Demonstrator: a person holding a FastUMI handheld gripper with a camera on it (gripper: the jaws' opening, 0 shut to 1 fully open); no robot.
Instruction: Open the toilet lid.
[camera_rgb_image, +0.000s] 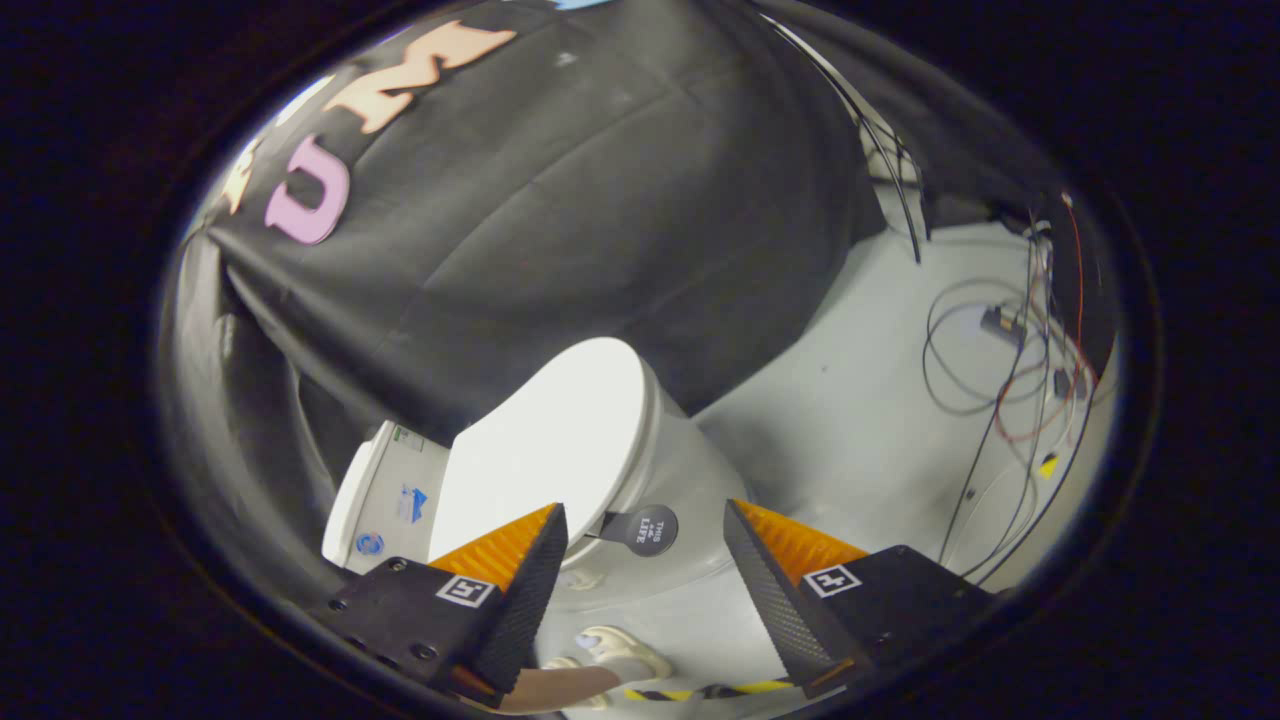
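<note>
Two fingers of the hand-held gripper are spread wide with nothing held, and just ahead between them a round dark tab is seen at the front edge of the closed toilet lid, the grey floor beyond.

glossy smooth toilet lid, matt cloth wall

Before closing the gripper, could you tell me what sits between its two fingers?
In the gripper view, the open gripper frames the lid's round lift tab; the toilet lid is down.
</note>
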